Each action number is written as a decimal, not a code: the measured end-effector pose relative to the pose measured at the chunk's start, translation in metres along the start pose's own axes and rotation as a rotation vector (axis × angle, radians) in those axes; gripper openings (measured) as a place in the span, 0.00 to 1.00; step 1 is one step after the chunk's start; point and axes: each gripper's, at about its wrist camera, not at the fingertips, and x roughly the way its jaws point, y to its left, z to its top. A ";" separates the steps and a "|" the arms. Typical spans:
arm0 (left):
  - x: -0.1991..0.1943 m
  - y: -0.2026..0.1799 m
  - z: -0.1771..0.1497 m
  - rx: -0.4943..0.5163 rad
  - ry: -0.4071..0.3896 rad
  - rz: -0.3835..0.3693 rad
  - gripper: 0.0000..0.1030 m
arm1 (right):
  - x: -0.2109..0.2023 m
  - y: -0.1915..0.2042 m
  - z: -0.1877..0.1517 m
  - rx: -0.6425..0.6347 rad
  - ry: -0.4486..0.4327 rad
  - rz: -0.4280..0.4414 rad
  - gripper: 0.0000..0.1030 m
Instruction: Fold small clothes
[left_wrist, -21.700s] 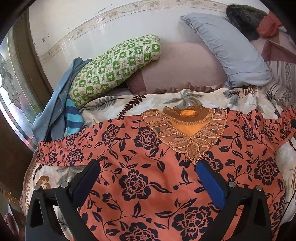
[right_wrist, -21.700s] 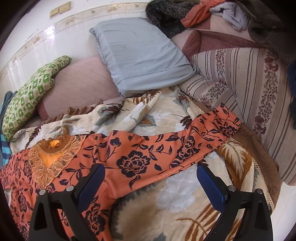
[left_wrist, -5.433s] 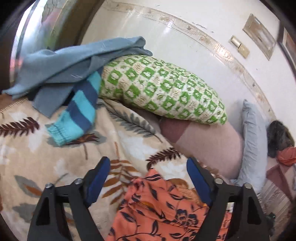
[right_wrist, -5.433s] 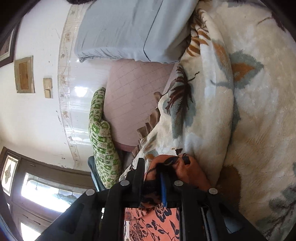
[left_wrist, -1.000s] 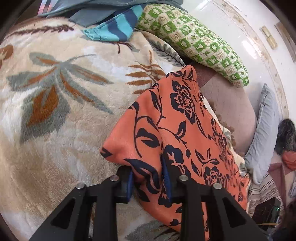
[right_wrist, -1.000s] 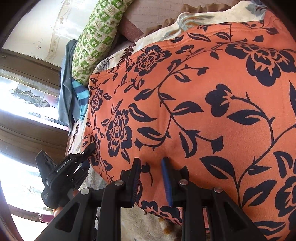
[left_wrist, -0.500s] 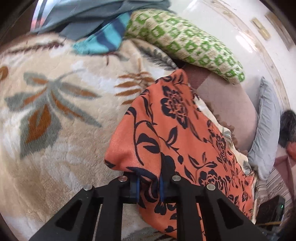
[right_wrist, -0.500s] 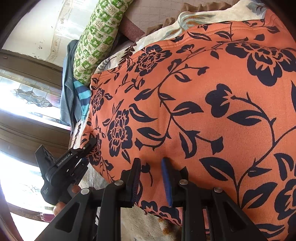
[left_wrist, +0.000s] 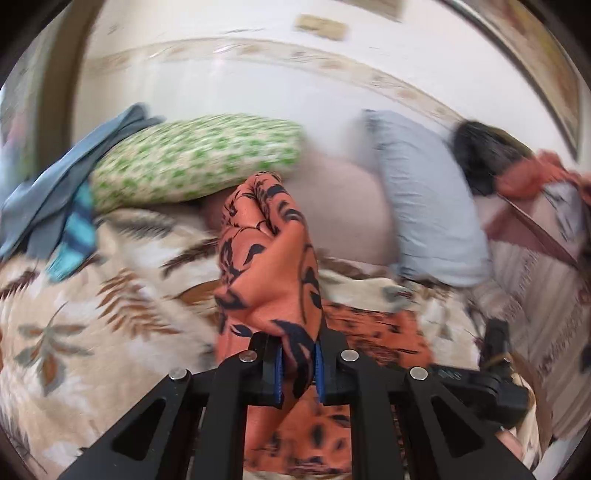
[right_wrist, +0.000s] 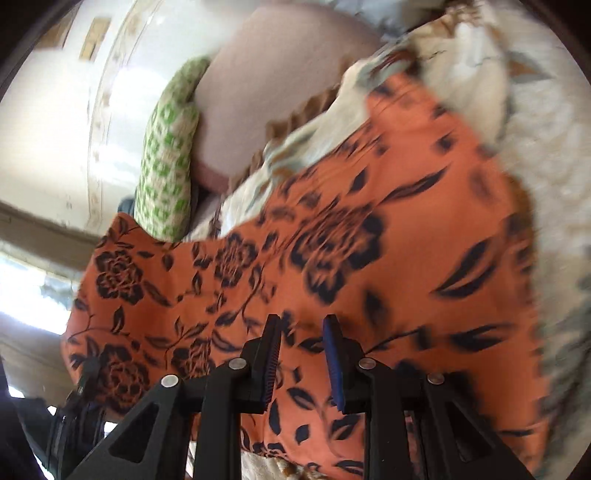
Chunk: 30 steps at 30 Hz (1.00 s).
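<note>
An orange garment with dark blue flowers (left_wrist: 269, 258) lies on the floral blanket (left_wrist: 92, 314) of a bed. My left gripper (left_wrist: 297, 347) is shut on a bunched fold of it, and the fold stands up above the jaws, lifted off the blanket. In the right wrist view the orange garment (right_wrist: 369, 240) spreads wide and partly raised. My right gripper (right_wrist: 301, 328) has its blue pads close together with the near edge of the cloth pinched between them. The right gripper's body (left_wrist: 495, 369) shows at the lower right of the left wrist view. Both views are motion-blurred.
A green checked pillow (left_wrist: 192, 162), a pink cushion (left_wrist: 340, 210) and a grey-blue pillow (left_wrist: 424, 206) line the wall behind. Blue cloths (left_wrist: 55, 192) lie at the far left. A heap of dark and red clothes (left_wrist: 517, 173) sits at the right.
My left gripper closed on the garment's corner, then rose and rolled, pulling the fold up. My right gripper swung sideways with the cloth's edge still between its pads.
</note>
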 end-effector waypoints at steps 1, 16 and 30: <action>0.003 -0.025 -0.004 0.034 0.004 -0.038 0.13 | -0.010 -0.008 0.005 0.020 -0.025 0.004 0.26; 0.035 -0.082 -0.061 0.231 0.193 -0.116 0.66 | -0.105 -0.074 0.048 0.187 -0.198 0.038 0.27; 0.098 -0.025 -0.087 0.297 0.427 0.099 0.69 | -0.018 -0.007 0.005 -0.117 0.166 -0.144 0.20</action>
